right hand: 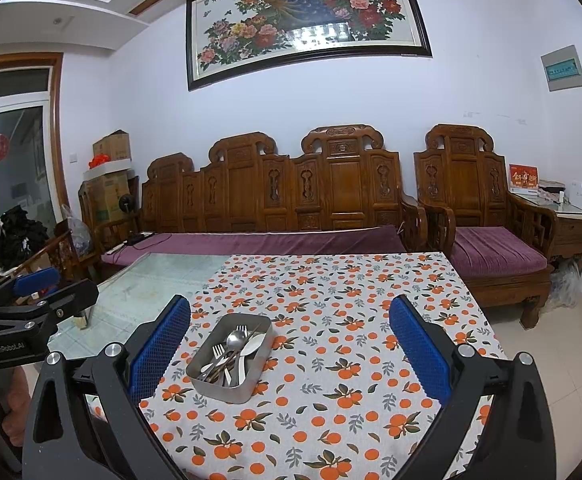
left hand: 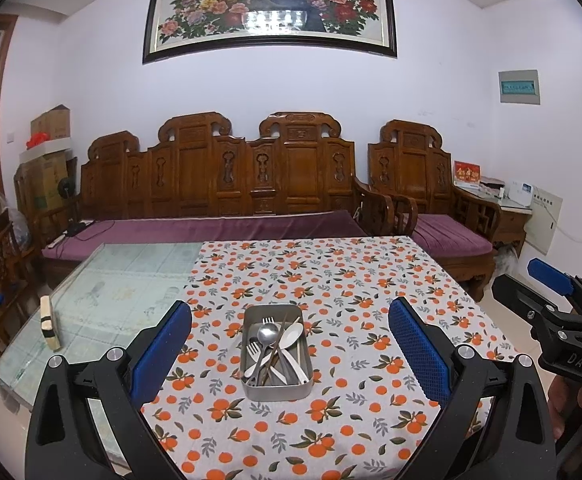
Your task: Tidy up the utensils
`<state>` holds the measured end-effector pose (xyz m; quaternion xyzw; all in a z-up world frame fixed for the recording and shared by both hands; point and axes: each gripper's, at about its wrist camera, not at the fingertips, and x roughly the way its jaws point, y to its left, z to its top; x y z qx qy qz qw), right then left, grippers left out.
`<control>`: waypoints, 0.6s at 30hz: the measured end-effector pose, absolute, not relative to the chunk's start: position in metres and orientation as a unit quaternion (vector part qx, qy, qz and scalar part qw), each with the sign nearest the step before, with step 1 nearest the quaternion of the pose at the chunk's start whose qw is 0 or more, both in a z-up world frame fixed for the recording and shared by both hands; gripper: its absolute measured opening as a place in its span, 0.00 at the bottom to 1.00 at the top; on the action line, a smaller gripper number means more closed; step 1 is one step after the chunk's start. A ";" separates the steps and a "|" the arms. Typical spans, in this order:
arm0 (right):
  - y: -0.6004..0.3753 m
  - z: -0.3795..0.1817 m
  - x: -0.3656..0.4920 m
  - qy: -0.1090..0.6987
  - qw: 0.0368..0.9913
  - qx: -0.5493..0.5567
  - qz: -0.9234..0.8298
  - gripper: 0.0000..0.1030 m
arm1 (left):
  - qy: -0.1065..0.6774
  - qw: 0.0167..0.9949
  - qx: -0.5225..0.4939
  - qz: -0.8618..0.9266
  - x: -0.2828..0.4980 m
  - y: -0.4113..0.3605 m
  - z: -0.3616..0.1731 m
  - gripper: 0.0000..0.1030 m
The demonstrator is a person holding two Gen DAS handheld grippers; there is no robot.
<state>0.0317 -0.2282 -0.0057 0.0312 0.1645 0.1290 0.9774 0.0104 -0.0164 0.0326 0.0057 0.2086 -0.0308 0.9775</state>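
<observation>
Presently: metal tray (left hand: 277,390) of mixed utensils (left hand: 275,350) on worktop (left hand: 351,280); left gripper (left hand: 290,344) and right gripper (right hand: 290,344) fingers spread, empty.

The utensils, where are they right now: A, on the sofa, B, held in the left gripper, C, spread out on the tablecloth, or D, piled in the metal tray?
D: the utensils lie jumbled inside the metal tray on the tablecloth; both grippers are open and empty.

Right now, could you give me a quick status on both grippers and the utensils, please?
Left gripper open, right gripper open, both empty. Utensils jumbled in metal tray on tablecloth. Nothing blocking.
</observation>
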 end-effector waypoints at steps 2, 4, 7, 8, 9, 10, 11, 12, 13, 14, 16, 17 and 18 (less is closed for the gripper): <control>-0.228 -0.005 0.032 0.164 0.977 0.031 0.129 0.97 | 0.209 0.977 0.006 -0.031 0.010 -0.016 0.032 0.92; -0.228 -0.006 0.032 0.164 0.977 0.031 0.129 0.97 | 0.210 0.977 0.008 -0.029 0.011 -0.016 0.032 0.92; -0.228 -0.006 0.031 0.165 0.977 0.032 0.128 0.97 | 0.211 0.977 0.006 -0.030 0.013 -0.015 0.031 0.92; -0.229 -0.007 0.033 0.165 0.977 0.031 0.128 0.97 | 0.211 0.977 0.007 -0.030 0.013 -0.015 0.031 0.92; -0.229 -0.007 0.033 0.164 0.977 0.031 0.129 0.97 | 0.211 0.977 0.007 -0.030 0.013 -0.014 0.031 0.92; -0.229 -0.007 0.033 0.164 0.978 0.031 0.128 0.97 | 0.211 0.977 0.007 -0.030 0.013 -0.014 0.031 0.92; -0.229 -0.007 0.033 0.165 0.977 0.031 0.129 0.97 | 0.211 0.977 0.007 -0.030 0.013 -0.015 0.031 0.92; -0.229 -0.007 0.033 0.166 0.977 0.032 0.129 0.97 | 0.211 0.977 0.006 -0.030 0.013 -0.014 0.031 0.92; -0.229 -0.007 0.032 0.165 0.977 0.031 0.128 0.97 | 0.211 0.977 0.006 -0.031 0.013 -0.014 0.031 0.92; -0.230 -0.008 0.035 0.166 0.977 0.031 0.128 0.97 | 0.211 0.977 0.005 -0.031 0.014 -0.014 0.030 0.92; -0.230 -0.009 0.034 0.166 0.977 0.031 0.128 0.97 | 0.211 0.977 0.005 -0.031 0.014 -0.013 0.029 0.92; -0.230 -0.009 0.034 0.166 0.977 0.031 0.128 0.97 | 0.212 0.977 0.005 -0.031 0.014 -0.013 0.029 0.92; -0.230 -0.009 0.035 0.166 0.977 0.031 0.127 0.97 | 0.212 0.977 0.004 -0.032 0.015 -0.013 0.028 0.92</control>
